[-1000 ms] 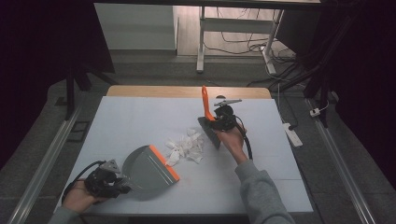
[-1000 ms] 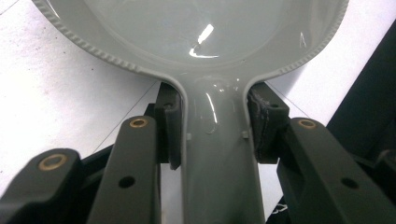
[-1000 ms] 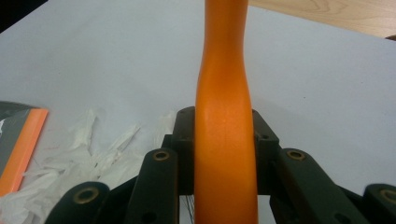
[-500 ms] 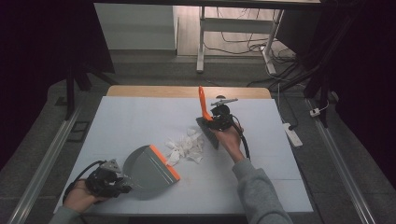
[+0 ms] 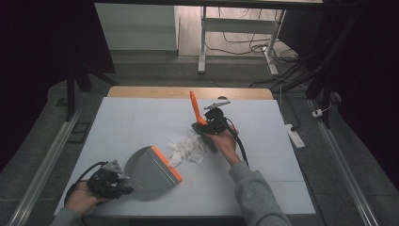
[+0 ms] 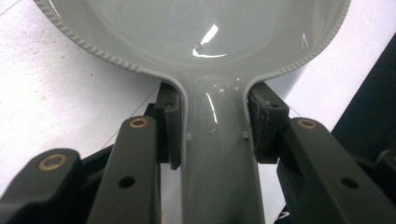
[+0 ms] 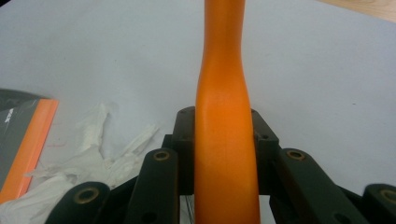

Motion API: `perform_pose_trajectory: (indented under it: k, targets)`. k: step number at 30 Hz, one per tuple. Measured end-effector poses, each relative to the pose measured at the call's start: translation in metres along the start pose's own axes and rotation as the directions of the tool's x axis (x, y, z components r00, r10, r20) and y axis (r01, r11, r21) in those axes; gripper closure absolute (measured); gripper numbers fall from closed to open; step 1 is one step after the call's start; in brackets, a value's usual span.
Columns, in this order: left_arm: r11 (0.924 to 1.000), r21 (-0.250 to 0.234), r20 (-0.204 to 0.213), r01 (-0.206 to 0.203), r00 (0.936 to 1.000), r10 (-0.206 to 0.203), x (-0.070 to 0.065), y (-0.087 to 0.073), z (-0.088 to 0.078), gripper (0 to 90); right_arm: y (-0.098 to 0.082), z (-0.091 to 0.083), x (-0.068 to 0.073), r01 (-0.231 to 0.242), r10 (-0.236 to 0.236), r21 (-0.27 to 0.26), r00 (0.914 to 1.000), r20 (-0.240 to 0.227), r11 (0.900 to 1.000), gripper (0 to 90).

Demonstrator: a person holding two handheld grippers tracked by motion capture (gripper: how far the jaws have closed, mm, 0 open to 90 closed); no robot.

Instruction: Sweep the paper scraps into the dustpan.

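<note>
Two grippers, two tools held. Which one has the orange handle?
The right gripper: it is shut on the brush's upright orange handle. The left gripper clamps the grey dustpan, whose handle is grey.

The right gripper [image 5: 210, 126] carried the orange-handled brush [image 5: 196, 112] leftward. It drew closer to the crumpled tissue scraps [image 5: 187, 149]

In the high view the white table [image 5: 141, 122] is evenly and softly lit from above, while the room past its left and right edges falls into near black. Shadows on it are faint. In the left gripper view a bright glare streak sits on the glossy grey dustpan [image 6: 205, 37]. Both gripper views are soft and slightly blurred up close.
</note>
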State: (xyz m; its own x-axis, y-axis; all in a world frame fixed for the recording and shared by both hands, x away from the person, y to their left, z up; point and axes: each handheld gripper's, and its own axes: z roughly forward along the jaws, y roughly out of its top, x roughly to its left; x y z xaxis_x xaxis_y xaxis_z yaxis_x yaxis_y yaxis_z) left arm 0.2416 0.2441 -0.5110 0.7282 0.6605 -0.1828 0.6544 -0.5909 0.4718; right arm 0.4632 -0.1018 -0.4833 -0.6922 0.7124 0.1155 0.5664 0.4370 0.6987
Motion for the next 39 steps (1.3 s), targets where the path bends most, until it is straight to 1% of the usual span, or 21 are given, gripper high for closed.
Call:
perform_pose_trajectory:
  k: [2,5,7,9,12,14,17,20,28,34,39]
  targets:
    - [1.0000,-0.001,-0.001,0.003,1.0000,-0.003,0.000,0.000,0.000,61.6,0.000,0.004,0.003,0.011,-0.011,0.008,0.9999,-0.004,1.000,70.6]
    - [1.0000,-0.001,-0.001,0.002,1.0000,-0.002,0.000,0.001,0.001,61.6,0.001,0.008,0.008,0.016,-0.015,0.015,0.9997,-0.018,1.000,70.6]
    - [1.0000,-0.002,0.001,0.003,1.0000,-0.003,0.001,0.001,0.001,61.6,0.002,0.011,0.014,0.023,-0.022,0.020,0.9994,-0.025,1.000,70.6]
    - [1.0000,-0.001,0.003,0.004,1.0000,-0.004,0.001,0.001,0.001,61.6,0.003,0.013,0.019,0.044,-0.043,0.025,0.9985,-0.034,0.999,70.6]
    - [1.0000,-0.003,0.003,0.006,1.0000,-0.006,0.001,0.001,0.002,61.6,0.004,0.016,0.028,0.061,-0.059,0.035,0.9972,-0.045,0.998,70.6]
    - [1.0000,-0.002,0.001,0.006,1.0000,-0.006,0.000,0.001,0.003,61.6,0.004,0.018,0.032,0.076,-0.074,0.038,0.9960,-0.051,0.996,70.6]
    - [1.0000,-0.002,0.003,0.008,1.0000,-0.008,0.001,0.001,0.003,61.6,0.004,0.018,0.040,0.088,-0.085,0.048,0.9946,-0.059,0.995,70.5]
    - [1.0000,-0.001,0.003,0.007,1.0000,-0.007,0.001,0.002,0.003,61.6,0.003,0.018,0.047,0.093,-0.089,0.051,0.9930,-0.077,0.994,70.5]
    - [1.0000,0.000,0.003,0.006,1.0000,-0.006,0.001,0.002,0.003,61.6,0.003,0.023,0.070,0.133,-0.127,0.049,0.9843,-0.123,0.990,70.5]
    - [1.0000,0.000,0.006,0.008,1.0000,-0.008,0.001,0.002,0.004,61.6,0.003,0.026,0.087,0.160,-0.151,0.044,0.9750,-0.163,0.986,70.5]
    - [1.0000,-0.002,0.005,0.008,1.0000,-0.008,0.001,0.002,0.004,61.6,0.003,0.029,0.098,0.179,-0.169,0.044,0.9693,-0.179,0.983,70.5]
